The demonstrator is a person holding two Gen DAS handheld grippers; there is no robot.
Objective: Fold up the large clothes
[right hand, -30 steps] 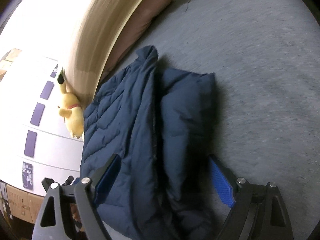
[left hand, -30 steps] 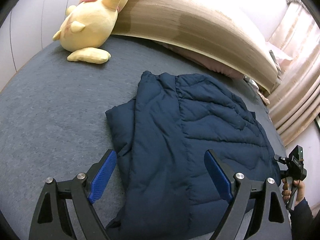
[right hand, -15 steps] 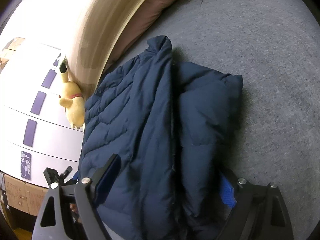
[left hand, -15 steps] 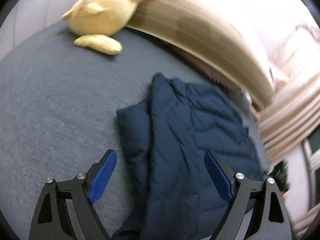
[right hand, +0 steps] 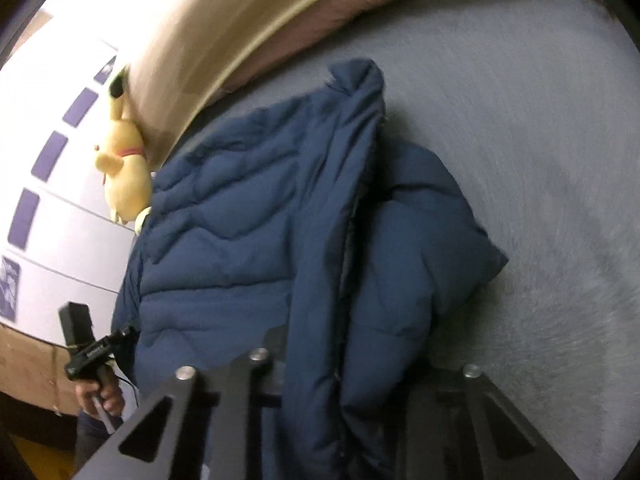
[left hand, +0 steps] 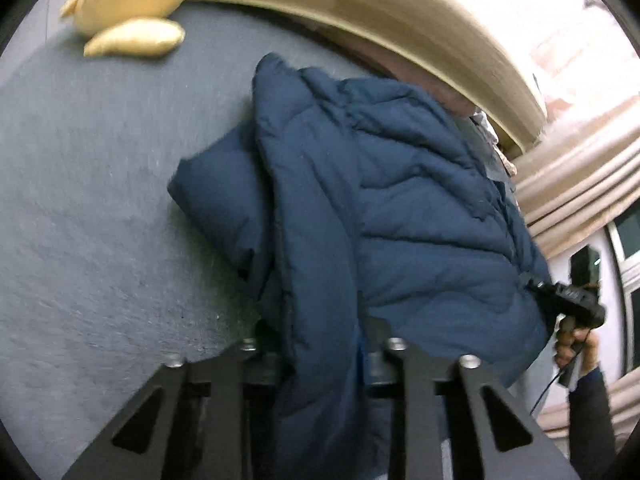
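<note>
A dark blue quilted puffer jacket [left hand: 380, 208] lies partly folded on the grey bed [left hand: 80, 200], its near hem raised. My left gripper [left hand: 320, 344] is shut on the jacket's near edge; fabric bunches between its arms and hides the pads. In the right wrist view the jacket [right hand: 260, 240] fills the middle, and my right gripper [right hand: 348, 364] is shut on its near edge at the other corner. The right gripper also shows in the left wrist view [left hand: 568, 304], at the jacket's right corner. The left gripper shows in the right wrist view [right hand: 100, 352], at the left corner.
A yellow plush toy [left hand: 132, 4] lies at the head of the bed by the beige headboard [left hand: 400, 12]. A pink pillow [right hand: 340, 12] lies along the headboard. Curtains [left hand: 580, 168] hang to the right. A cardboard box [right hand: 28, 372] stands beside the bed.
Both grippers moved in onto the jacket's near hem and closed on it. The hem has lifted off the bed and the jacket looms closer in both views.
</note>
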